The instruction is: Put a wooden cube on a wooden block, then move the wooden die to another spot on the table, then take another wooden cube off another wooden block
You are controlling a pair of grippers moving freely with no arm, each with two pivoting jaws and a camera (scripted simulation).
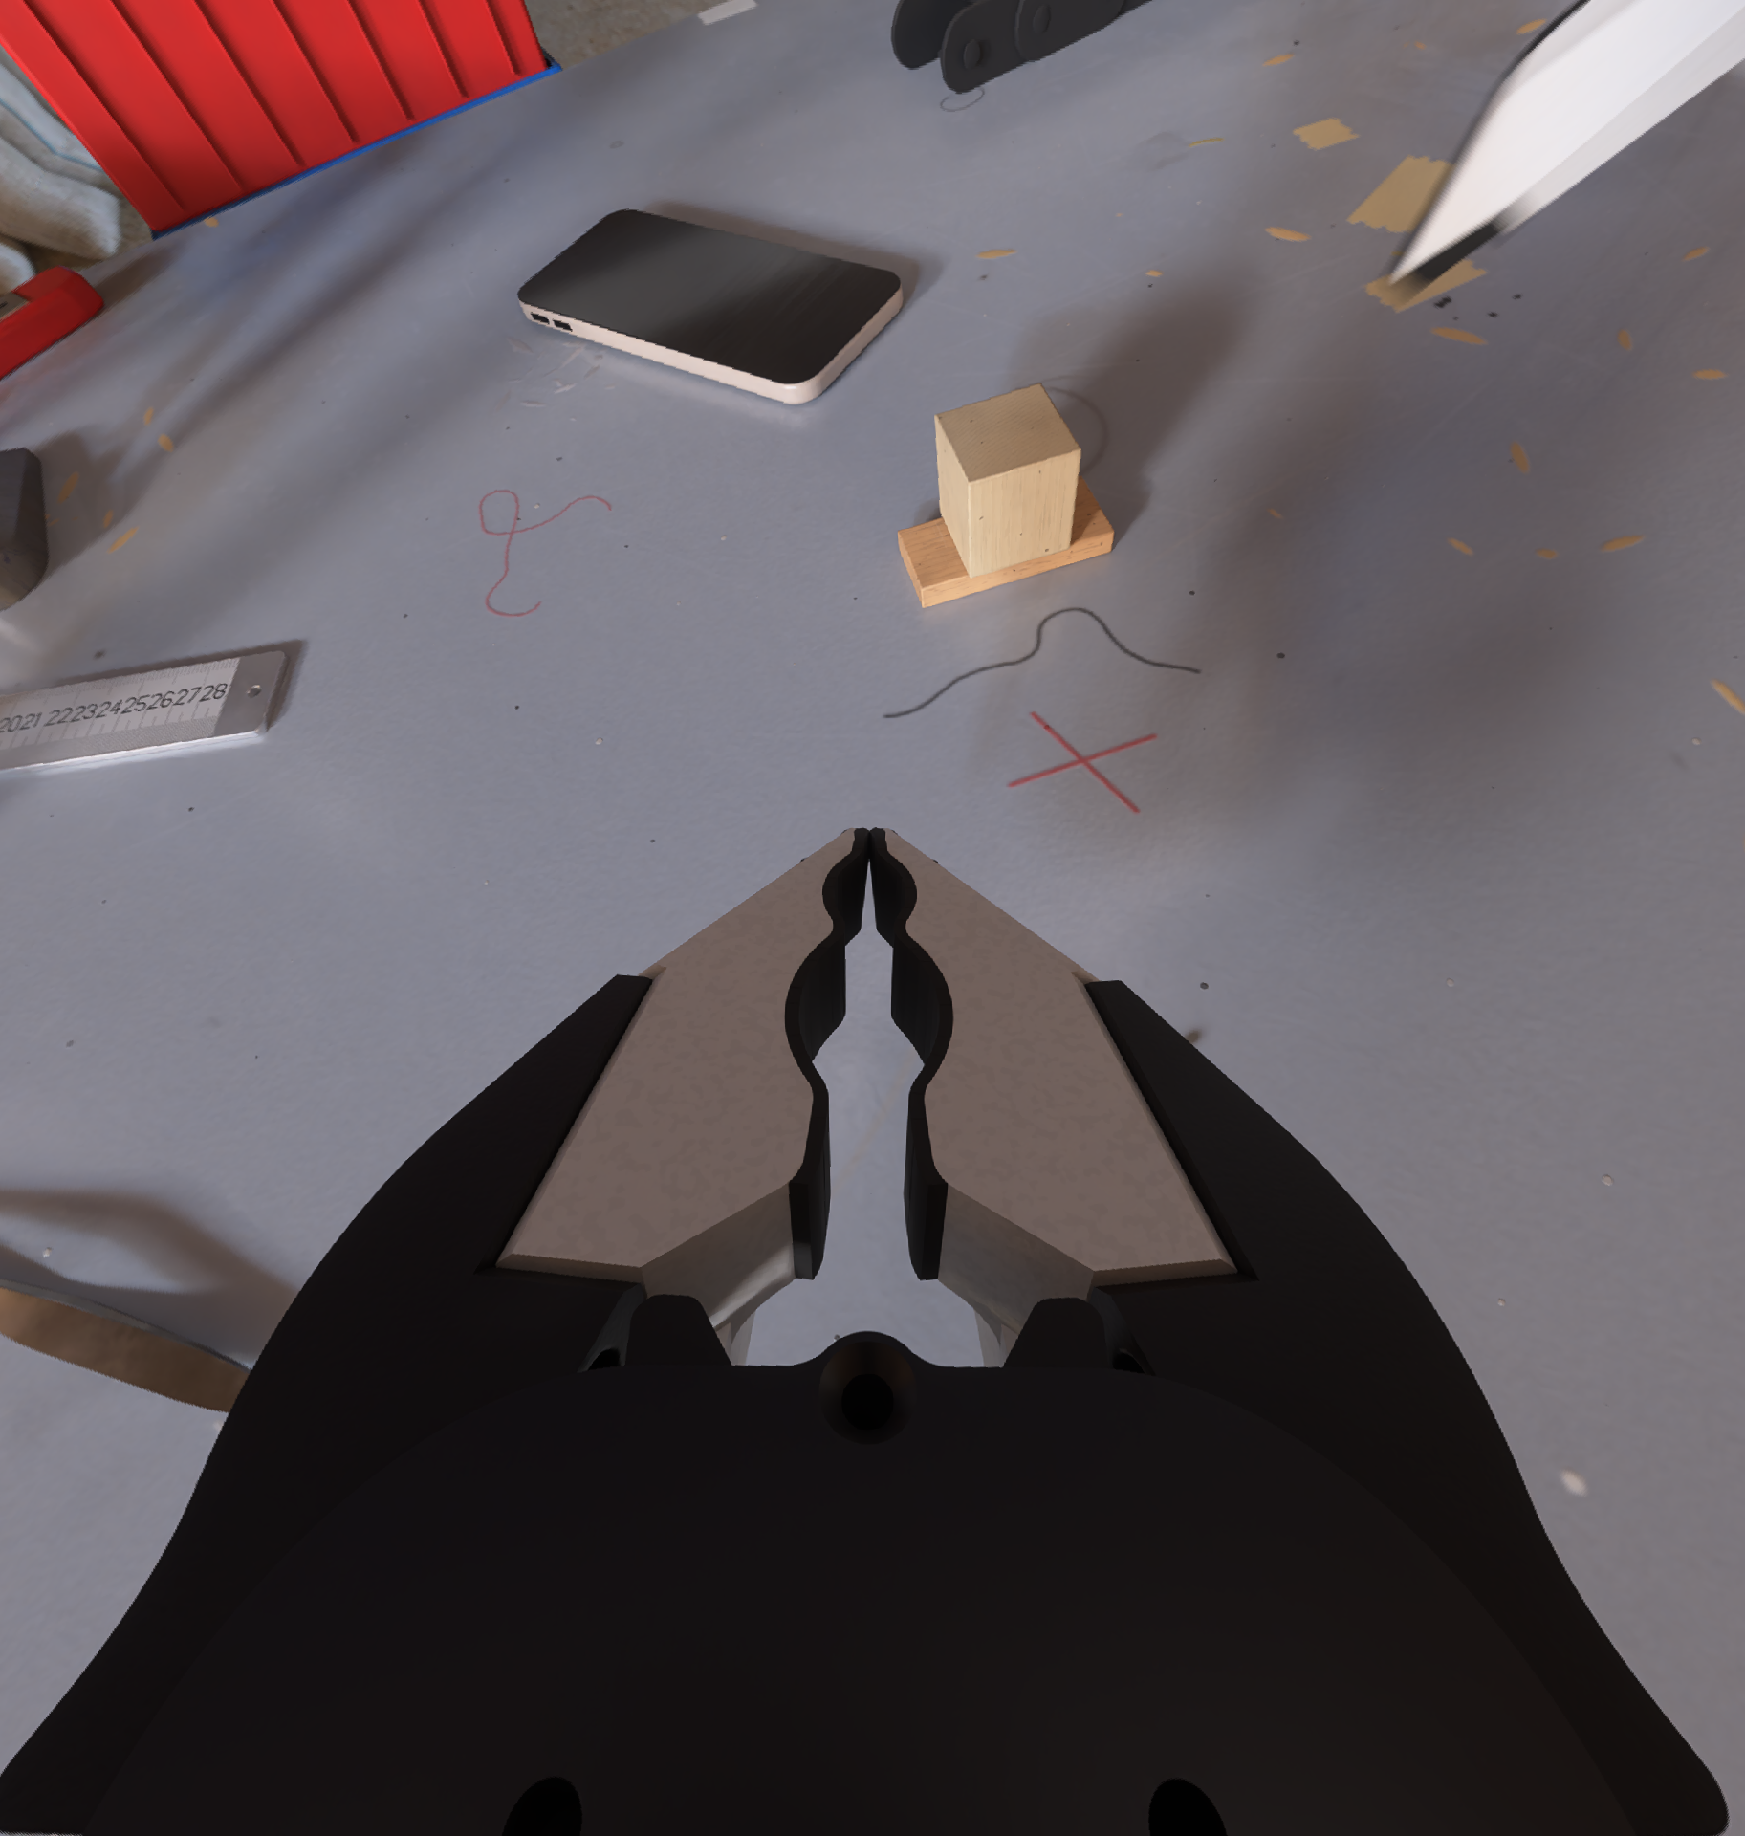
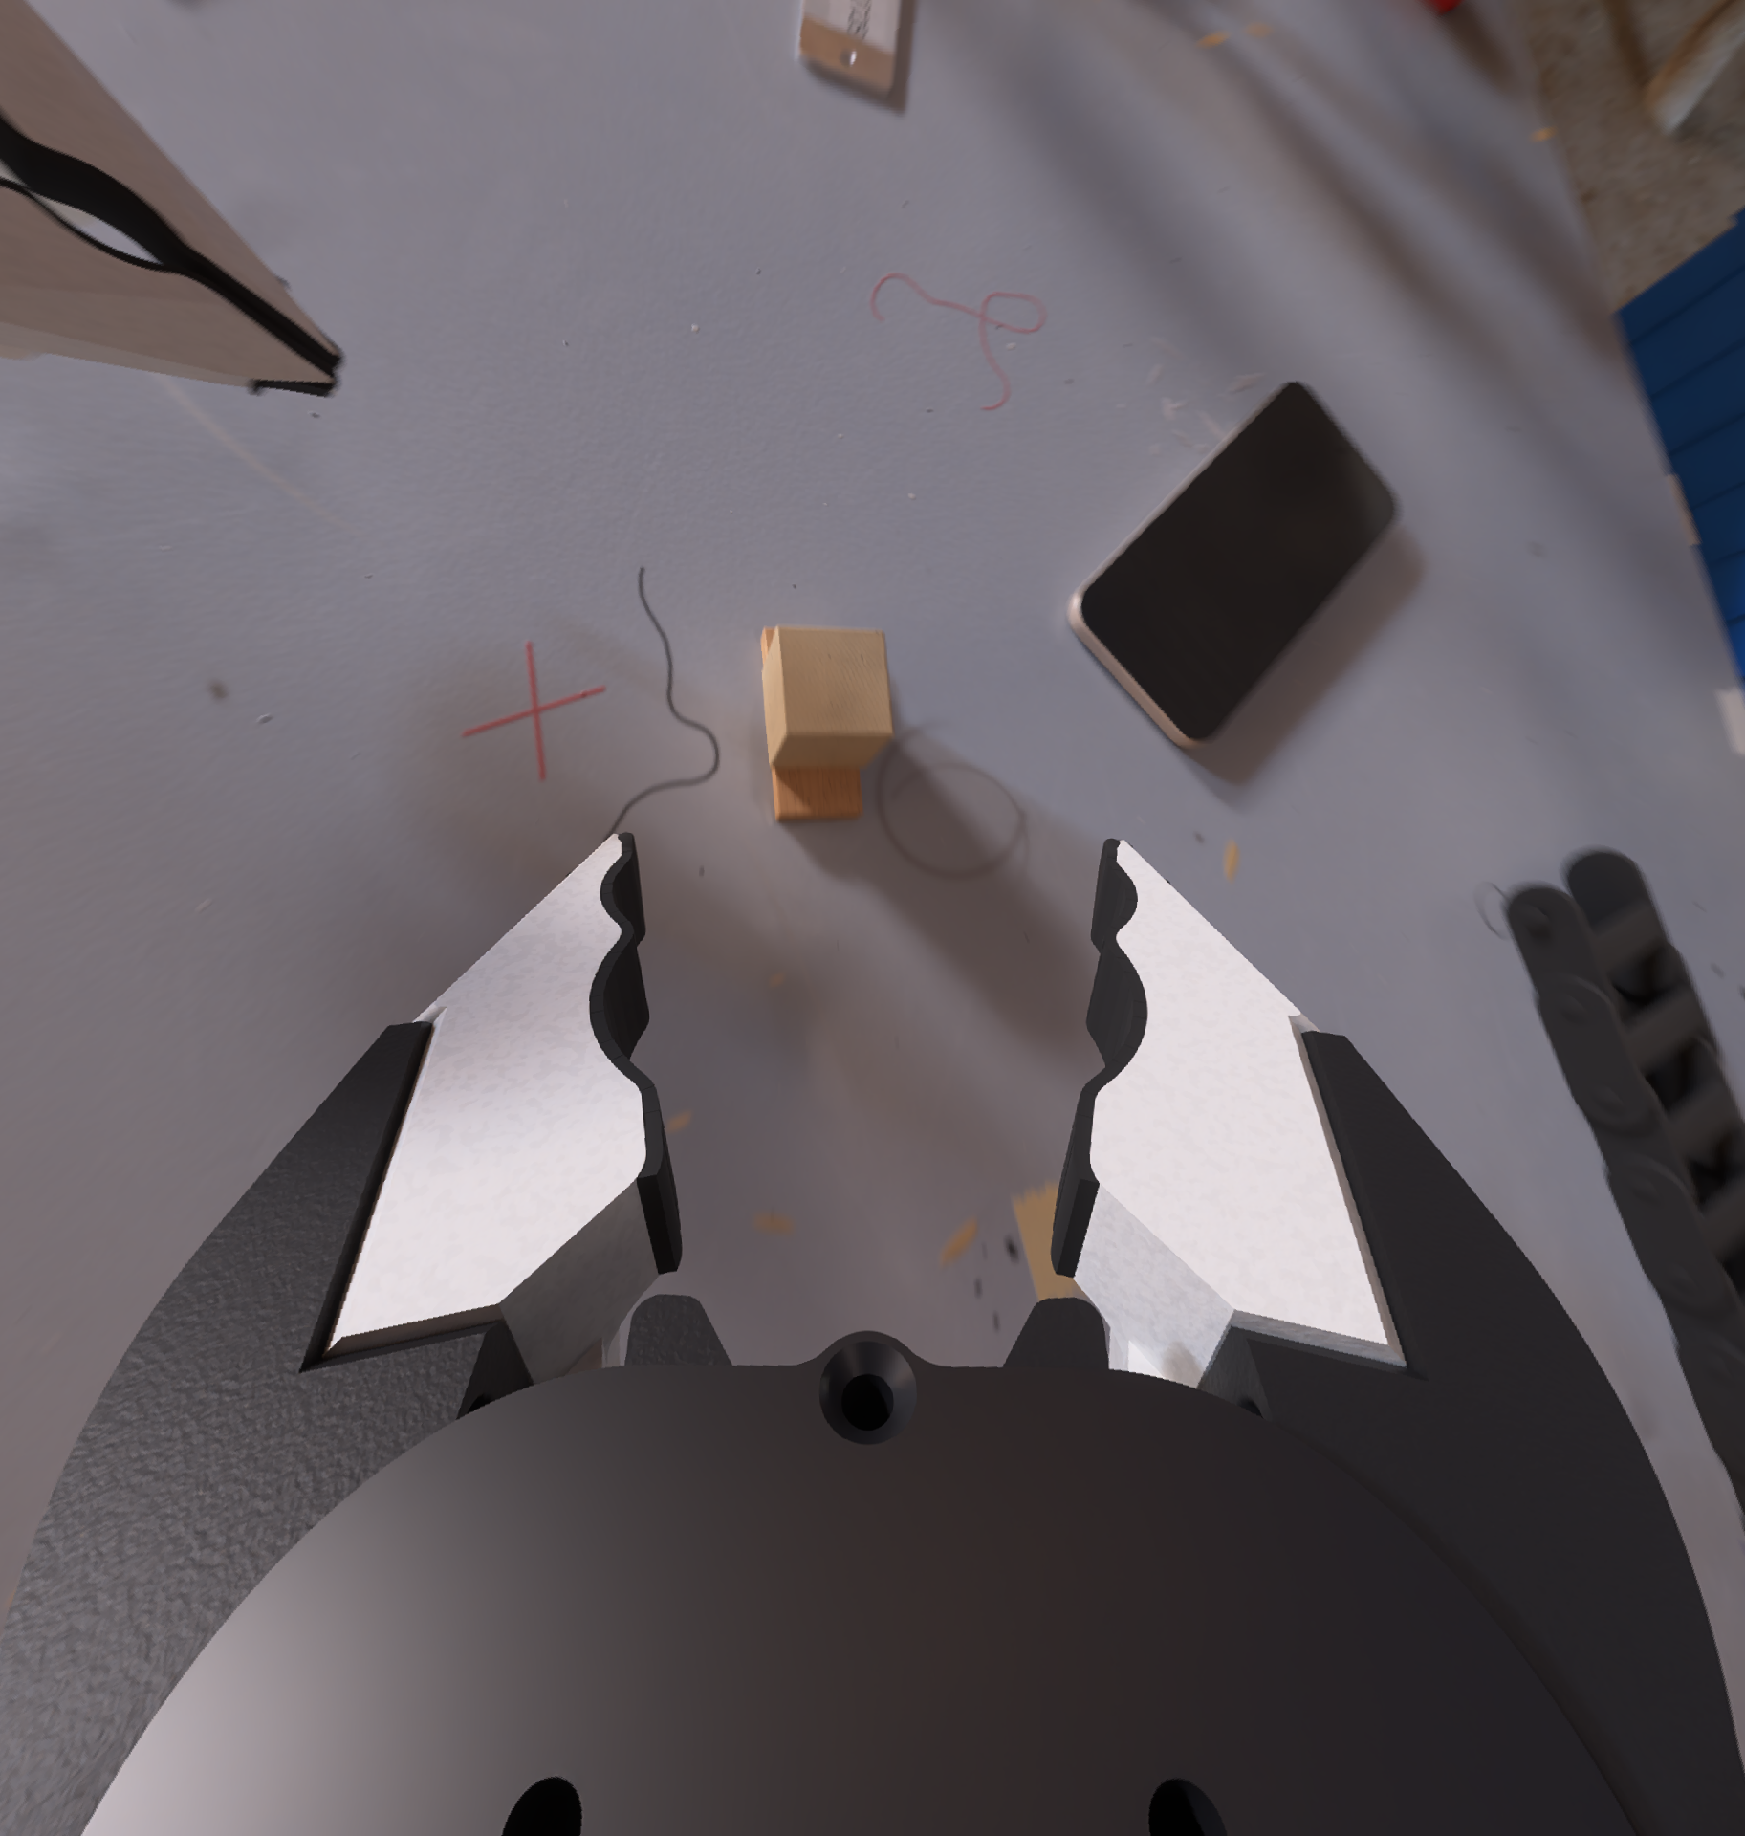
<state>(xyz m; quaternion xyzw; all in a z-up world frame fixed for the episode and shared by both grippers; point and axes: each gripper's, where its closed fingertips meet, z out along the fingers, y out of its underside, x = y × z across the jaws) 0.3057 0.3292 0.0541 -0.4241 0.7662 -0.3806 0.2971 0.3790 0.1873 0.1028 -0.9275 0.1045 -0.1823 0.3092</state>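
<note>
Overhead, grey table (image 2: 451, 994), sawdust flecks (image 1: 1290, 235), pen marks (image 2: 535, 705)

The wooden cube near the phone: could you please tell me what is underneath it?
The wooden cube rests on a flat wooden block, which lies on the grey table. The block's ends stick out on both sides; its middle is covered by the cube.

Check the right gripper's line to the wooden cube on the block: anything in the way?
Nothing visible. The right gripper is open, and only bare table lies between its fingertips and the wooden cube on its wooden block. The power bank sits off to the side.
</note>
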